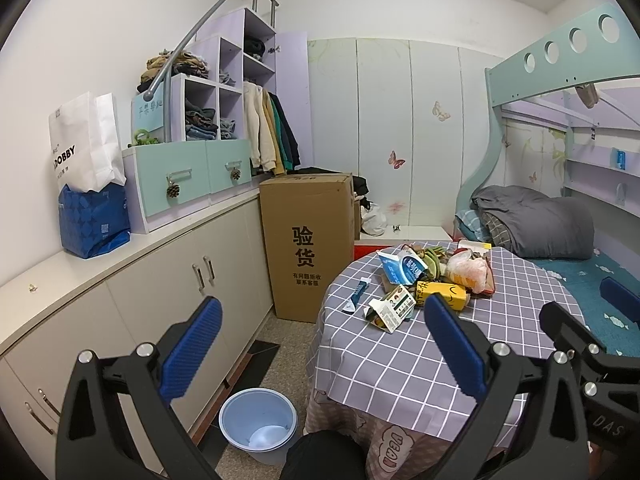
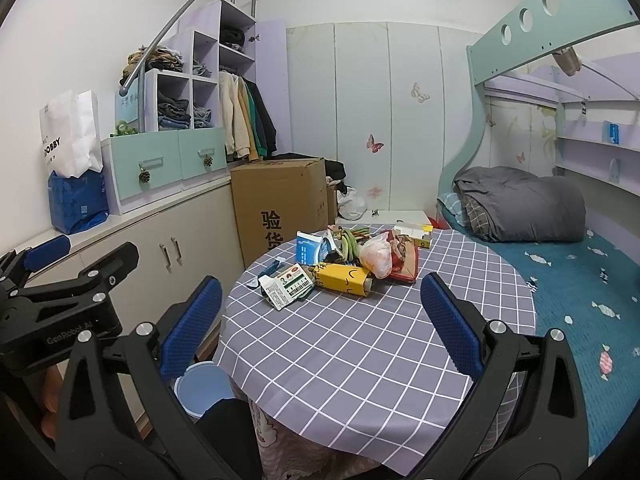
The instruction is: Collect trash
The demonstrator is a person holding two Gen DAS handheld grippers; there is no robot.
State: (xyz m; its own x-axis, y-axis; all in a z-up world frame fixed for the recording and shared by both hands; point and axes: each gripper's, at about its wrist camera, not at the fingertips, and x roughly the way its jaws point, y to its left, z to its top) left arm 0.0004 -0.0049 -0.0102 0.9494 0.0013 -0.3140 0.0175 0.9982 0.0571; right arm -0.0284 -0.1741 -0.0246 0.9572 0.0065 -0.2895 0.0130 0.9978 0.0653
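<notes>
A pile of trash lies at the far side of a round table (image 2: 360, 352) with a purple checked cloth: a yellow carton (image 2: 344, 278), a white and green box (image 2: 286, 286), a blue and white carton (image 2: 310, 250), a knotted plastic bag (image 2: 376, 256) and green vegetable scraps (image 2: 352, 240). The same yellow carton (image 1: 438, 294) and white box (image 1: 390, 308) appear in the left wrist view. A light blue bin (image 1: 258, 422) stands on the floor left of the table. My left gripper (image 1: 322, 344) is open and empty, short of the table's left edge. My right gripper (image 2: 320, 320) is open over the table's near part.
A tall cardboard box (image 1: 306, 244) stands beyond the table on the left. Low cabinets (image 1: 168, 288) with bags and drawers run along the left wall. A bunk bed (image 2: 560, 272) with a grey duvet borders the table on the right. A dark knee (image 2: 228, 436) shows below.
</notes>
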